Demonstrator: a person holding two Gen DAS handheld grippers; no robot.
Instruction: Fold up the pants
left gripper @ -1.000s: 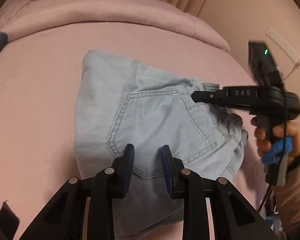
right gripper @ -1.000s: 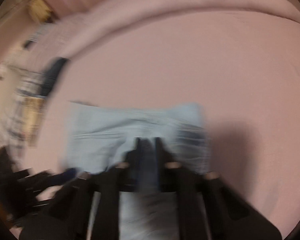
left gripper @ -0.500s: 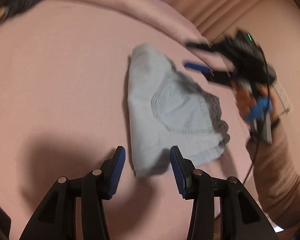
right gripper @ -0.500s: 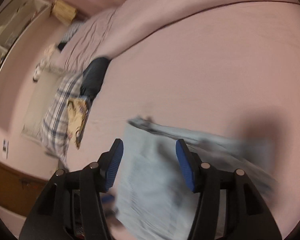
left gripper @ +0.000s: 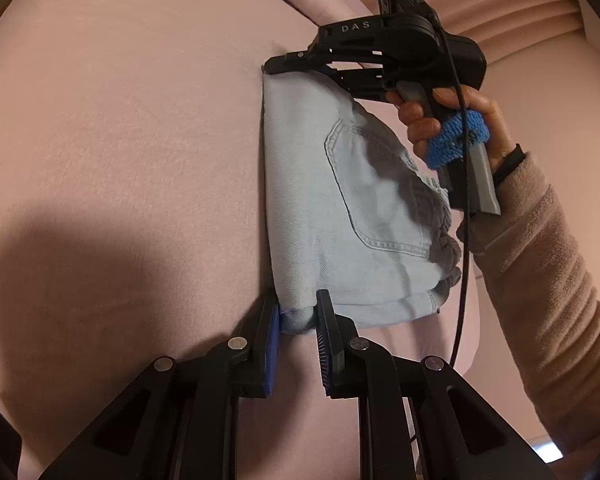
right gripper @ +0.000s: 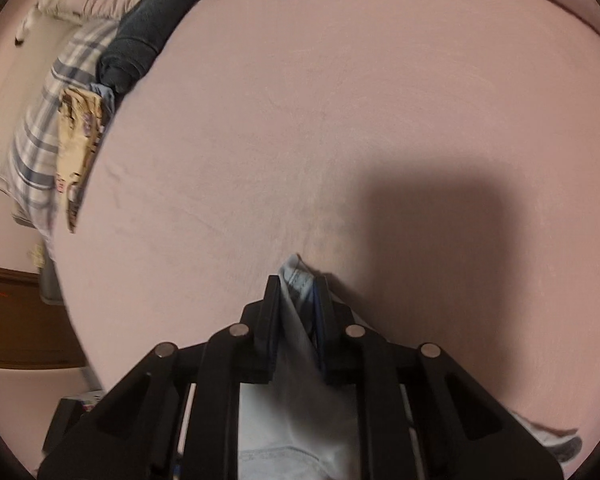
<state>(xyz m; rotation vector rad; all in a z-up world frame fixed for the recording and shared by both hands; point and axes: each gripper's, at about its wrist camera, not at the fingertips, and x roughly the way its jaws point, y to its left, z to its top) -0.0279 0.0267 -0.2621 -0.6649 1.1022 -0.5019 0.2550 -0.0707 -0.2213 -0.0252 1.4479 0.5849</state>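
A: Nearest in the left wrist view, the left gripper (left gripper: pixel 298 320) has its fingers (left gripper: pixel 271 334) clenched on the near corner of the pants (left gripper: pixel 340 208).

B: And the pants themselves?

A: A folded light-blue denim bundle, held up over the pink bed (left gripper: pixel 120 140). Its long axis runs from the left gripper away toward the right gripper (left gripper: pixel 274 67), with the straight folded edge on the left and the back pocket (left gripper: pixel 374 192) facing the camera. The ruffled waistband (left gripper: pixel 444 240) is on the right side.

B: The far end?

A: The right gripper pinches the far corner; a hand (left gripper: pixel 452 120) in a beige sleeve (left gripper: pixel 548 280) holds its handle, and a black cable (left gripper: pixel 462 240) hangs down from it. How much cloth is inside that grip is hidden by the gripper body.

B: What does the right wrist view give?

A: Close up, the right gripper (right gripper: pixel 298 292) has its fingers (right gripper: pixel 271 320) closed on a hem of the pants (right gripper: pixel 300 360), which poke out just past the tips. The rest of the cloth drops below the frame and is blurred. Beyond is the bed (right gripper: pixel 340 120) with a dark shadow (right gripper: pixel 432 220). Farthest off, at the left edge, lie a dark folded garment (right gripper: pixel 140 36), a plaid cloth (right gripper: pixel 40 140) and something yellowish (right gripper: pixel 78 136) too small to make out.

B: Any containers?

A: None can be made out.
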